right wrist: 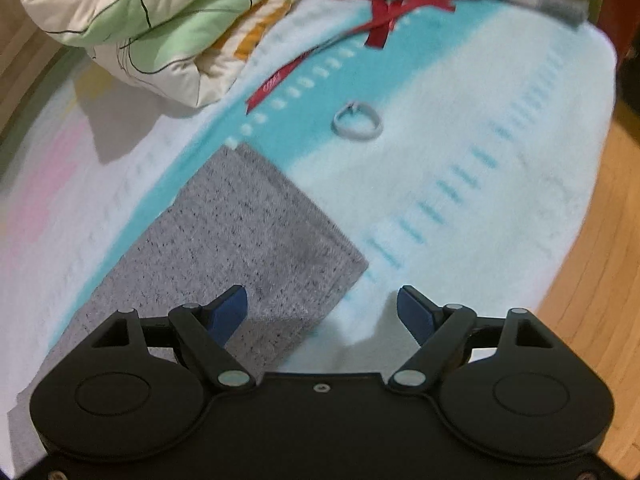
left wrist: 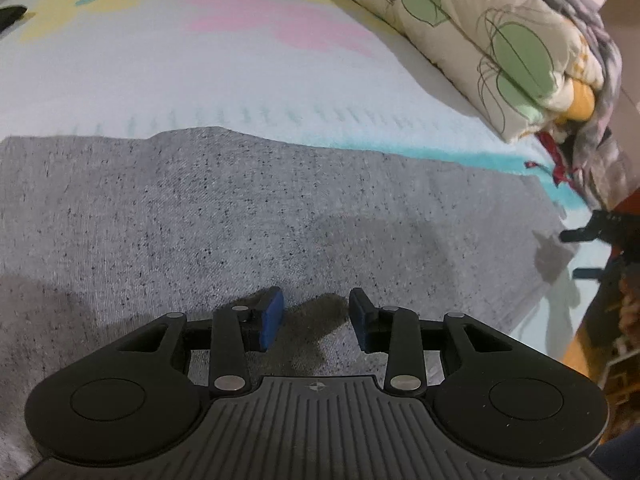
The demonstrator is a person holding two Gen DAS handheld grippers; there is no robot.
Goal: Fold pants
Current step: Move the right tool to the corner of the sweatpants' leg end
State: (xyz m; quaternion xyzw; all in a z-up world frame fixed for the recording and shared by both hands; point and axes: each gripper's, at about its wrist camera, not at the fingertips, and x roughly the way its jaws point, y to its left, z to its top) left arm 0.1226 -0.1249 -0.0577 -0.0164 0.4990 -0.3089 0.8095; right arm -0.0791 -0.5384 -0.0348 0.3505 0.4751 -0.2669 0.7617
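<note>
Hovering over pants [left wrist: 240,216] w/ left gripper [left wrist: 316,320], jaws partly apart, gripping nothing. Hanging at pants' corner w/ right gripper [right wrist: 322,312], jaws wide, nothing between; left pad over fabric, right pad over sheet [right wrist: 480,184]. Counting: 1 pants, 1 quilt [right wrist: 152,20], 1 red ribbon [right wrist: 380,12], 1 hair tie [right wrist: 357,122]. Lying flat on sheet: grey speckled knit, folded, edges straight.

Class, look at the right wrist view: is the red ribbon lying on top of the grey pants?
No: the red ribbon lies on the bedsheet, apart from the grey pants.
</note>
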